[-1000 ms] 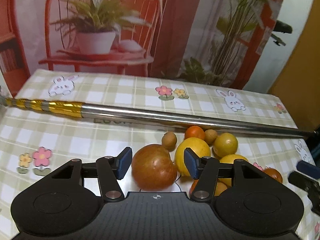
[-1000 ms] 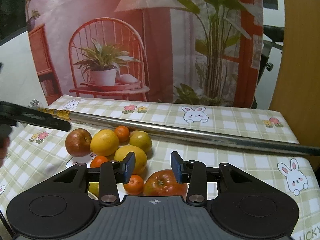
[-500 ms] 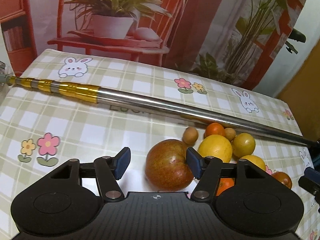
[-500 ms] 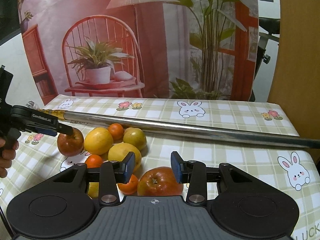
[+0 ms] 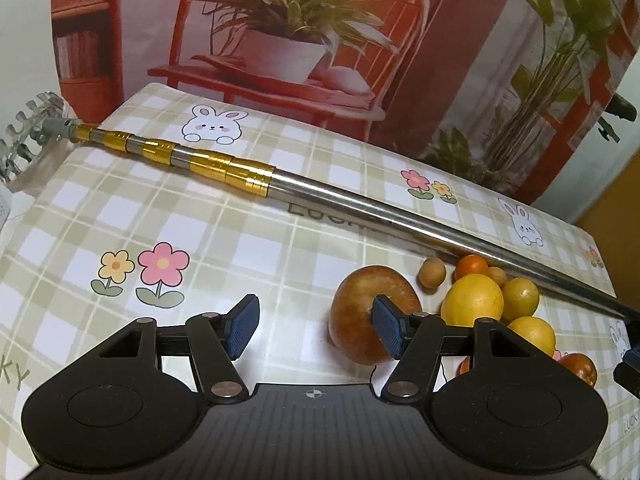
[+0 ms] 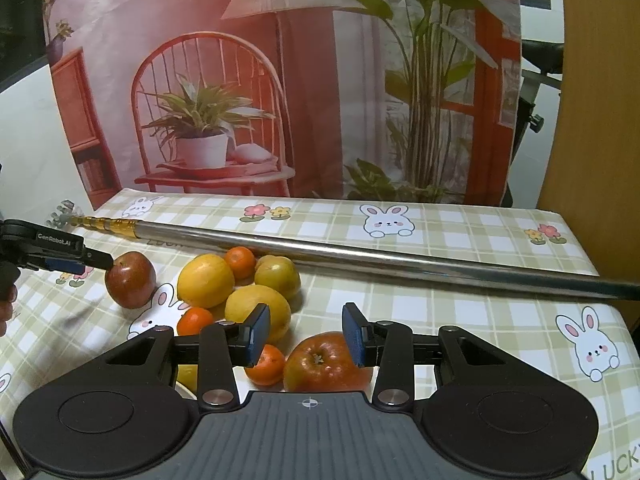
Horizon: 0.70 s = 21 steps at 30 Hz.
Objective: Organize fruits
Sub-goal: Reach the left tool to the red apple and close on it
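Note:
A dark red apple (image 5: 360,320) (image 6: 130,280) stands on the checked cloth, apart from the fruit pile and to its left. My left gripper (image 5: 314,330) is open. Its right finger (image 5: 386,330) lies against this apple, with bare cloth in the gap. The pile holds a big yellow citrus (image 6: 205,280) (image 5: 472,300), a lemon (image 6: 258,312), a greenish fruit (image 6: 277,276) and several mandarins (image 6: 239,262). My right gripper (image 6: 306,334) is open with a narrow gap, just above a red-orange apple (image 6: 324,360).
A long steel telescopic pole (image 5: 360,204) (image 6: 400,264) with gold sections lies slantwise across the table behind the fruit. A printed backdrop hangs beyond the far edge. A hand (image 6: 6,304) holds the left gripper. The cloth left of the dark apple (image 5: 120,220) is bare.
My left gripper slid left and the dark red apple went with it, away from the pile. Its jaws widened a little. The right gripper kept still.

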Motion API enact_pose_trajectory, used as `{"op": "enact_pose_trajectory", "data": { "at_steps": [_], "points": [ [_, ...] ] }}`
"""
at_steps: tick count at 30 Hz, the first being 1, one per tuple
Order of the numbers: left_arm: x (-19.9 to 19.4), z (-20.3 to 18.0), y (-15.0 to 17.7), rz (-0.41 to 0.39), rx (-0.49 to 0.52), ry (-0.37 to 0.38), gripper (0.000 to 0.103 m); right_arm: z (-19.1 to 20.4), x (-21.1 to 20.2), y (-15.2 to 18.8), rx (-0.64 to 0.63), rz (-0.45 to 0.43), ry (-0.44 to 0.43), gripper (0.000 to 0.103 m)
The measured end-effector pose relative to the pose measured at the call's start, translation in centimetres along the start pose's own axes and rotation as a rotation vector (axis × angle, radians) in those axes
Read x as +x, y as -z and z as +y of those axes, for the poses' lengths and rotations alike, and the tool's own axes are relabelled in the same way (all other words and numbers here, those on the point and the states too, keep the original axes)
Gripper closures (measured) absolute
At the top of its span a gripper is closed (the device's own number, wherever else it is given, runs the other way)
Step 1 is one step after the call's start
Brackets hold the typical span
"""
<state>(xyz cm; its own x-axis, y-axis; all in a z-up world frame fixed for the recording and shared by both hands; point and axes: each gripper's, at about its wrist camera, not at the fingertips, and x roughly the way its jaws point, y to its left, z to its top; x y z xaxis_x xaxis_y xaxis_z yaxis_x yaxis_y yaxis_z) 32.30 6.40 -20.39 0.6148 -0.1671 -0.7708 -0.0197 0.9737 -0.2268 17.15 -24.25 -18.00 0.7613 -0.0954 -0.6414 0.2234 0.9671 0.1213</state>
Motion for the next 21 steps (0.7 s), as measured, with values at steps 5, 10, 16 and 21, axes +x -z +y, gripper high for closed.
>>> {"op": "enact_pose_trajectory", "data": {
  "at_steps": [5, 10, 16, 21],
  "points": [
    [-0.3, -0.1, 0.1, -0.014, -0.016, 0.012, 0.037, -0.1, -0.1, 0.1, 0.005, -0.003, 0.0, 0.065],
    [-0.6, -1.5, 0.2, -0.063, 0.023, 0.053, 0.021, -0.4, 0.0, 0.2, 0.004, 0.003, 0.002, 0.065],
    [0.5, -4.7, 1.0, -0.079, 0.198, 0.033, 0.017, -0.7, 0.2, 0.4, 0.015, 0.012, 0.006, 0.065],
    [2.1, -6.6, 1.7, -0.068, 0.308, -0.017, 0.018, -0.7, 0.6, 0.4, 0.018, 0.021, 0.008, 0.065]
  ]
}}
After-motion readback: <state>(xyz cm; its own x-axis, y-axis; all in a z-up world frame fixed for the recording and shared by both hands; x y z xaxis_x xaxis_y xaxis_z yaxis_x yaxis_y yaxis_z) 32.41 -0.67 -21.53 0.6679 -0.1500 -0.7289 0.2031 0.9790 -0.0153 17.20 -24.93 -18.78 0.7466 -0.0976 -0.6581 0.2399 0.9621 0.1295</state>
